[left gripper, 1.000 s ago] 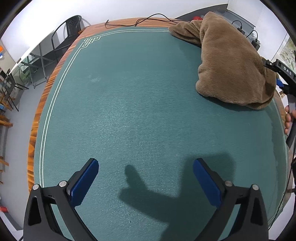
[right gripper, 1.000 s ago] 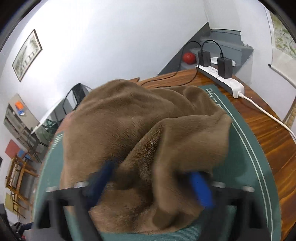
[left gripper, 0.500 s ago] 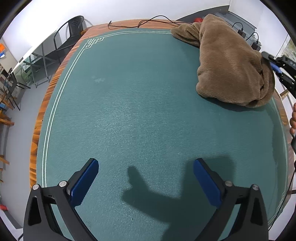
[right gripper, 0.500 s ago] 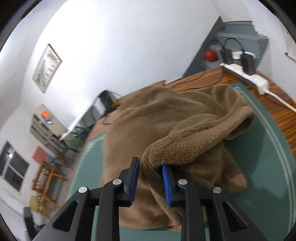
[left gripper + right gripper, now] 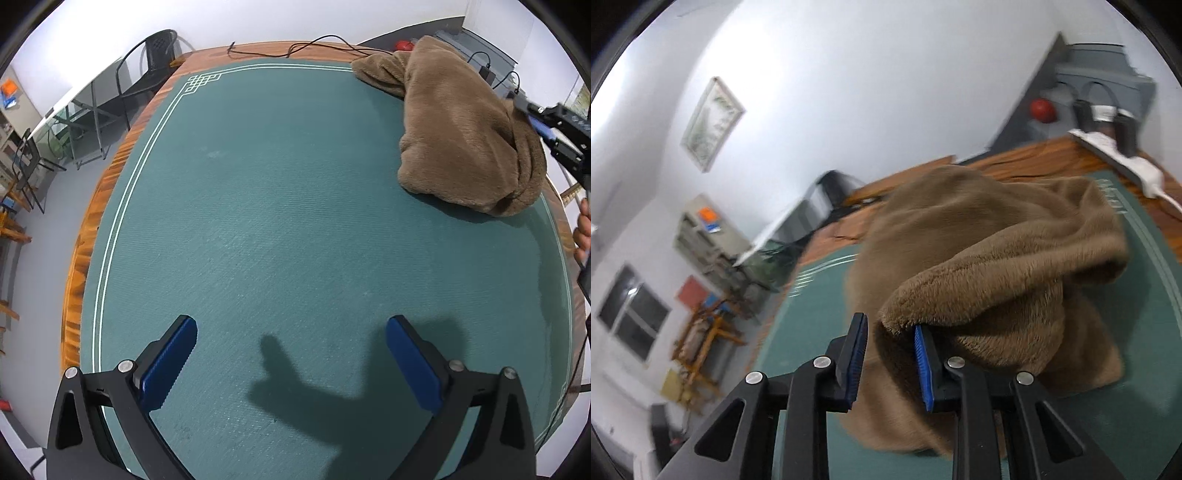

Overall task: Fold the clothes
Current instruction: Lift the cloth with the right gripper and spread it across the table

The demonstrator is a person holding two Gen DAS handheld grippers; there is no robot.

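Nearest, one left gripper (image 5: 290, 325) is seen over the bare near part of one green mat (image 5: 277, 203). Its two blue pads (image 5: 170, 358) are spread wide, with nothing between them. Its shadow is cast on the mat just ahead.

The mat is laid on one wooden table (image 5: 110, 173), with a white double line along its border.

One brown fleece garment (image 5: 458, 125) is bunched at the far right of the mat, well apart from the left gripper. One sleeve-like end is stretched left along the far edge.

One right gripper (image 5: 543, 125) is met at the garment's right side, and part of one hand (image 5: 583, 229) is seen behind it. In the right wrist view the right gripper (image 5: 890, 325) is drawn narrow on a raised fold of the garment (image 5: 979, 240). The fold is draped over the right pad (image 5: 923, 365).

Farther off, one black cable (image 5: 321, 42) is laid on the far table edge. One white power strip (image 5: 1115, 155) with two black adapters (image 5: 1126, 129) is noted at the far right.

Beyond the table: one black chair (image 5: 155, 62), one red ball (image 5: 1042, 110), one framed picture (image 5: 711, 123) on the wall.
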